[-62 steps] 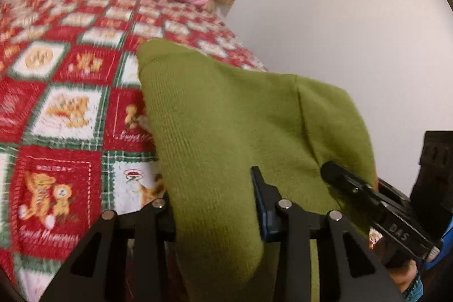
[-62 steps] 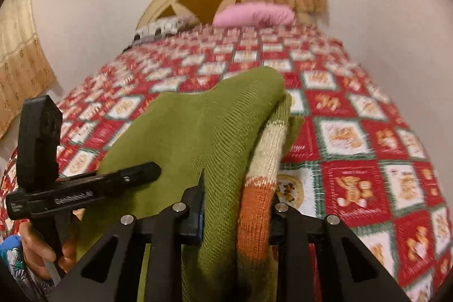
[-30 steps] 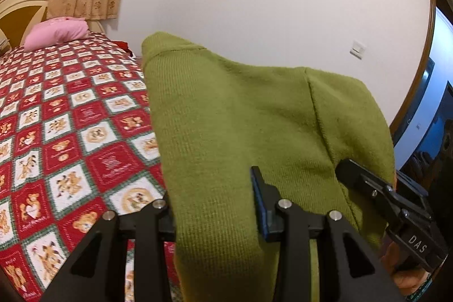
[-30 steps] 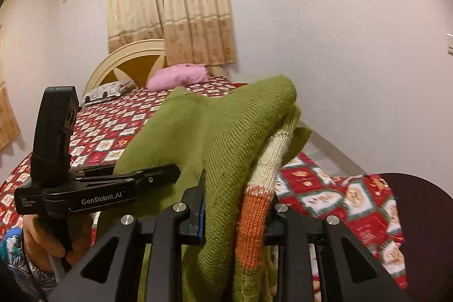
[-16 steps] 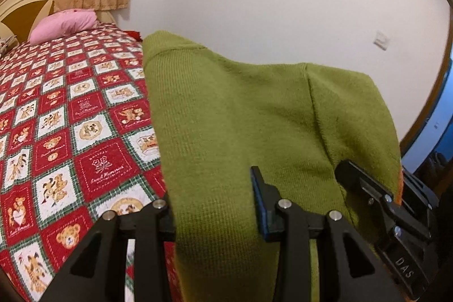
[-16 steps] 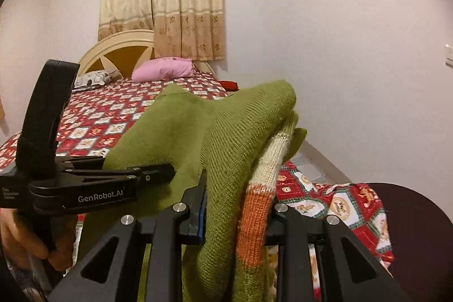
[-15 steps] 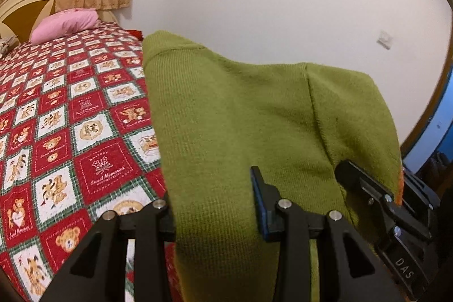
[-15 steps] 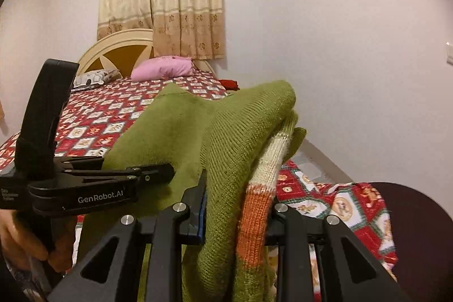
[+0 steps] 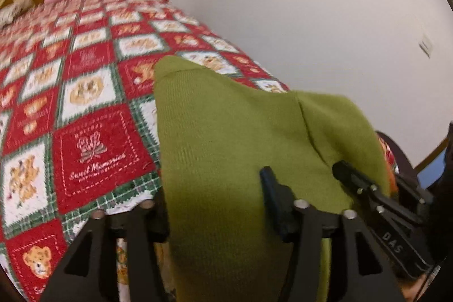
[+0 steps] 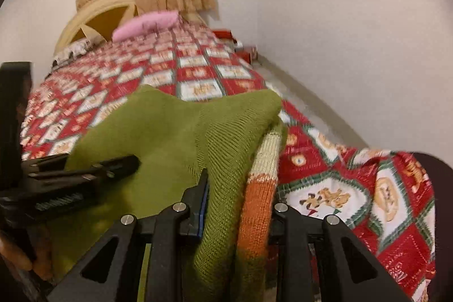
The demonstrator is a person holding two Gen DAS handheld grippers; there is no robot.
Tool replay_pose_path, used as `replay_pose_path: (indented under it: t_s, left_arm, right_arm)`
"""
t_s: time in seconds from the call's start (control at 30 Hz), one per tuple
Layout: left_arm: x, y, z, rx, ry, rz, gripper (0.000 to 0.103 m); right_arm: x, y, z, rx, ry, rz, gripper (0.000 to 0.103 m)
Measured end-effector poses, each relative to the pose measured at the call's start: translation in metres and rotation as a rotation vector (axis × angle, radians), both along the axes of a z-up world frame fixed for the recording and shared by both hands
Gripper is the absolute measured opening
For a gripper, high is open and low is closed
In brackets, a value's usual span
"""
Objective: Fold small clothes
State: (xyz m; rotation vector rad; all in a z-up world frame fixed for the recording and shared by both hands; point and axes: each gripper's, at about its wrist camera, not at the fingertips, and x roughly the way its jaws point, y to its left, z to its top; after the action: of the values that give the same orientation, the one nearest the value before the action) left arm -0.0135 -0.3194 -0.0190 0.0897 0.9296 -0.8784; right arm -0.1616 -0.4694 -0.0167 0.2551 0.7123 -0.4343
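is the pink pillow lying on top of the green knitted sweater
No, the pink pillow lies at the far headboard end, well apart from the green knitted sweater.

Left gripper (image 9: 218, 205) sits at the bottom centre of its own view, pitched downward; jaws have just been opening and now stand wide, green knit sweater (image 9: 240, 137) draped between them, pads not pressing it. Right gripper (image 10: 235, 205) at the bottom centre of its view, also pitched downward, jaws clamped on a bunched fold of the sweater. A hand (image 10: 17, 254) grips the left gripper's handle at that view's lower left edge.
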Motion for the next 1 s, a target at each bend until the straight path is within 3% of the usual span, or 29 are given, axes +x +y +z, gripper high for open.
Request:
replay_pose_path:
  t_s: [0.03, 0.1, 0.2, 0.27, 0.33, 0.4, 0.53, 0.63, 0.83, 0.9, 0.97, 1.0]
  left_arm:
    - [0.007, 0.002, -0.004, 0.002, 0.044, 0.021, 0.076]
    - [0.014, 0.005, -0.006, -0.019, 0.11, 0.028, 0.077]
    - [0.001, 0.01, 0.009, 0.017, 0.045, -0.012, 0.078]
    - [-0.013, 0.026, 0.022, 0.007, -0.025, -0.036, 0.078]
    - [-0.027, 0.04, 0.031, -0.001, -0.077, -0.064, 0.092]
    - [-0.042, 0.062, 0.035, -0.04, -0.108, -0.069, 0.097]
    - [-0.056, 0.079, 0.023, -0.08, -0.03, -0.097, 0.097]
    - [-0.065, 0.08, 0.015, -0.093, 0.013, -0.102, 0.097]
    - [-0.074, 0.072, -0.003, -0.068, 0.064, -0.103, 0.097]
    - [-0.081, 0.073, -0.003, -0.069, 0.034, -0.089, 0.096]
    - [-0.088, 0.069, -0.003, -0.059, 0.018, -0.106, 0.083]
    - [-0.089, 0.067, -0.004, -0.047, 0.008, -0.11, 0.077]
  right_arm:
    - [0.003, -0.004, -0.001, 0.026, 0.005, 0.001, 0.027]
    - [0.004, -0.015, -0.005, 0.091, 0.008, 0.001, 0.032]
    - [-0.011, -0.036, -0.008, 0.193, -0.006, -0.056, 0.061]
    - [-0.036, -0.041, 0.002, 0.213, -0.054, -0.107, 0.061]
    - [-0.067, -0.036, 0.018, 0.187, -0.112, -0.156, 0.061]
    - [-0.1, -0.022, 0.033, 0.173, -0.167, -0.171, 0.062]
    - [-0.142, 0.02, 0.048, 0.166, -0.209, -0.129, 0.063]
    - [-0.145, 0.049, 0.04, 0.149, -0.174, -0.085, 0.068]
    - [-0.119, 0.064, 0.003, 0.13, -0.06, -0.06, 0.068]
    - [-0.118, 0.059, -0.009, 0.172, -0.054, -0.066, 0.068]
    - [-0.12, 0.054, -0.017, 0.242, -0.095, -0.066, 0.068]
    - [-0.119, 0.053, -0.016, 0.255, -0.107, -0.053, 0.059]
